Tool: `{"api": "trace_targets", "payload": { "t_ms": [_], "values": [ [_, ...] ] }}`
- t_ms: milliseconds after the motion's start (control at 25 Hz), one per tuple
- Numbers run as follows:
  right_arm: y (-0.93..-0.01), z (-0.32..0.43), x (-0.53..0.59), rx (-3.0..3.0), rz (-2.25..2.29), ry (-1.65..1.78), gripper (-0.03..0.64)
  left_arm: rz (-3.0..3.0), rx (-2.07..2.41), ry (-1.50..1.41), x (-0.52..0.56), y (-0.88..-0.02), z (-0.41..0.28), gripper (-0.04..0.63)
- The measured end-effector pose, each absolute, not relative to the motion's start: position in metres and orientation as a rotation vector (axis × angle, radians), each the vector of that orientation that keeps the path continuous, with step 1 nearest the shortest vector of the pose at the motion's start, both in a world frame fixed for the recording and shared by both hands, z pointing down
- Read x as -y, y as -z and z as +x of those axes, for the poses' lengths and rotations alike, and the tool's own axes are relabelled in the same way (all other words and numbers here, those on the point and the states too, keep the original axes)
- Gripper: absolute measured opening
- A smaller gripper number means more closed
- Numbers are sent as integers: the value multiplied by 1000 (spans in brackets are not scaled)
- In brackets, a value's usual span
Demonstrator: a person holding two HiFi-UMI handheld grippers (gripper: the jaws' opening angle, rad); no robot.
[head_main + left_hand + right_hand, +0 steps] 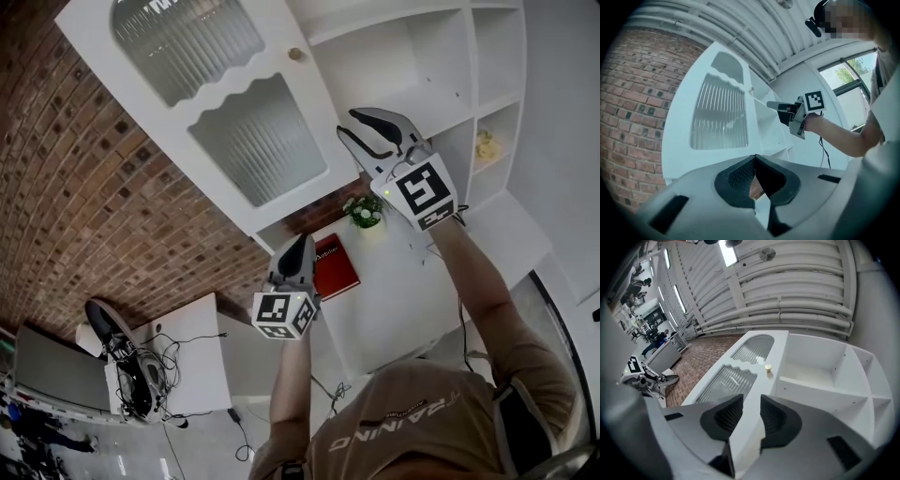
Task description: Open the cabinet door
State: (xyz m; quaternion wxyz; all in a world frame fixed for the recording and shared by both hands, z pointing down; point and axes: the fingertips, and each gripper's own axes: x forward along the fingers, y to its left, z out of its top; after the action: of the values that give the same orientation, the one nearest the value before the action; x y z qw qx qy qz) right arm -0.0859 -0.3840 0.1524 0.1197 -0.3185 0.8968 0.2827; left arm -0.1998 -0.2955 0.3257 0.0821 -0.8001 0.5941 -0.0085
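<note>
Right claw (346, 123) open; shirt (412, 417) perhaps "TRAINING"

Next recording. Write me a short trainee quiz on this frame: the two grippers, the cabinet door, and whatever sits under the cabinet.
1. True or false: the left gripper is clamped on the door knob.
2. Pick one. The jaws of the right gripper are: A) pressed together; B) apart, gripping nothing; C) shut on a cup.
3. Short answer: what stands near the red book on the white counter?

Key
1. False. Its jaws are shut on nothing, and it is held well below the knob.
2. B.
3. A small green plant.
</note>
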Motion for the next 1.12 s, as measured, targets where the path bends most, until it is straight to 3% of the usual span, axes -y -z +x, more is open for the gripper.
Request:
{"api": "trace_targets", "payload": {
  "t_ms": [480, 1120],
  "values": [
    [-83, -114, 400, -2578, -944, -957, 109, -2306, -1573, 48, 326, -218, -179, 9],
    [-36, -136, 428, -2532, -1060, -1121, 101, -2387, -1543, -38, 334, -228, -163, 9]
  ]
}}
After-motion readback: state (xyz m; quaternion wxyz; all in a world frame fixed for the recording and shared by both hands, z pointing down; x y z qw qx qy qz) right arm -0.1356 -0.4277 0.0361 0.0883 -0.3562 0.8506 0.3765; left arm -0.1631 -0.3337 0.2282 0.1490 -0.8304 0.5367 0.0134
